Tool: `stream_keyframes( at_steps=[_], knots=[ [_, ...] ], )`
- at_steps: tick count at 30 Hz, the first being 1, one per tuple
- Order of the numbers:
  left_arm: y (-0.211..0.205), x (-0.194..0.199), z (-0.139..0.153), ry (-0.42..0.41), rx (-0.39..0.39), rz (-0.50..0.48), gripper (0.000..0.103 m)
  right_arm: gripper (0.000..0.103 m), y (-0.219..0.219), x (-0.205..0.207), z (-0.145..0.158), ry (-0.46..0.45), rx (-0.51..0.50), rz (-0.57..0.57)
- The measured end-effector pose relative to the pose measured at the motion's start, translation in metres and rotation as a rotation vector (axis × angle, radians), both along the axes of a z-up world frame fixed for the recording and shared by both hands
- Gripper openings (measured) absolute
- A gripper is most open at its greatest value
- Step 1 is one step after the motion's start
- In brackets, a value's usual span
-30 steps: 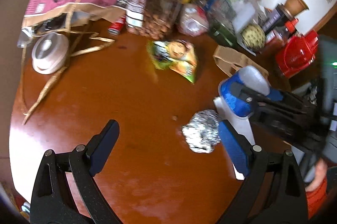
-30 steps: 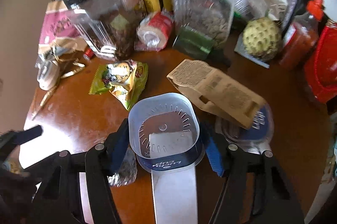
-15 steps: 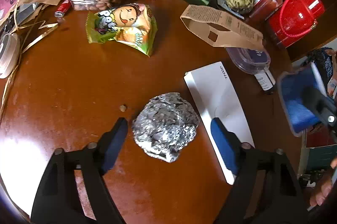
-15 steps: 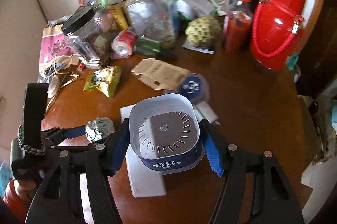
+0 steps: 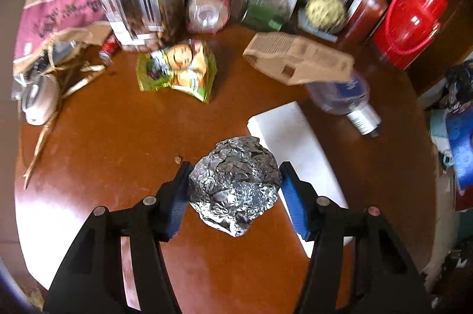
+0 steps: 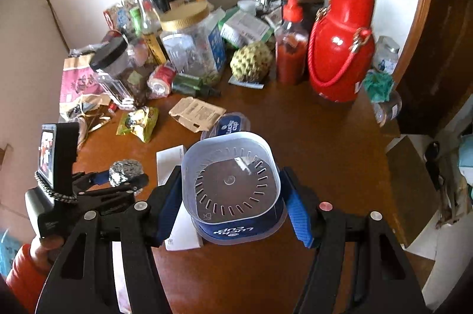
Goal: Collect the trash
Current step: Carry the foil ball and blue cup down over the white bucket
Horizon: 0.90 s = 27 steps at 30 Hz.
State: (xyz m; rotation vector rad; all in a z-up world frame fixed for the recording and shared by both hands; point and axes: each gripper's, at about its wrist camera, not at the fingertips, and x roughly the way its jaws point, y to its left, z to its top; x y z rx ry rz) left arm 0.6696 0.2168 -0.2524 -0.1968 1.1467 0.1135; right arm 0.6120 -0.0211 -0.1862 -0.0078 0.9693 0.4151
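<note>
A: What did the left gripper (image 5: 235, 195) have?

B: A crumpled foil ball (image 5: 233, 184). Its 2 blue pads sat against either side of the ball, clenched on it, low over the brown table (image 5: 118, 136). From the right camera the foil ball (image 6: 125, 170) showed between those same fingers, left of the white box (image 6: 168, 163).

A: And the right gripper (image 6: 232, 201)?

B: It was clamped on a clear plastic cup (image 6: 232, 187) with a blue label, mouth facing the camera, above the table's near part.

A: What else lay on the table?

B: A green snack wrapper (image 5: 177, 68), a brown paper pouch (image 5: 298, 62) and a flat white box (image 5: 295, 154) just right of the ball. Jars, bottles and a red flask (image 6: 340, 48) crowded the far edge, mostly blurred in the left view.
</note>
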Motion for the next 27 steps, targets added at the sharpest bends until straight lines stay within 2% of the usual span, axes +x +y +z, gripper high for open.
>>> stream_keyframes(
  at_steps=[3, 10, 20, 23, 27],
  knots=[
    [-0.009, -0.012, 0.028, -0.059, -0.012, 0.014, 0.058, 0.061, -0.016, -0.008, 0.013, -0.025, 0.017, 0.001],
    [-0.058, -0.045, 0.088, -0.193, 0.025, 0.050, 0.058, 0.061, -0.054, -0.037, 0.049, -0.115, 0.049, 0.033],
    [-0.133, -0.138, 0.186, -0.446, 0.064, 0.068, 0.058, 0.061, -0.099, -0.084, 0.100, -0.255, 0.099, 0.115],
    [-0.147, -0.160, 0.207, -0.497, 0.085, 0.047, 0.058, 0.061, -0.105, -0.099, 0.112, -0.290, 0.117, 0.123],
    [-0.160, -0.182, 0.221, -0.526, 0.104, 0.020, 0.058, 0.060, -0.111, -0.123, 0.125, -0.329, 0.140, 0.122]
  ],
)
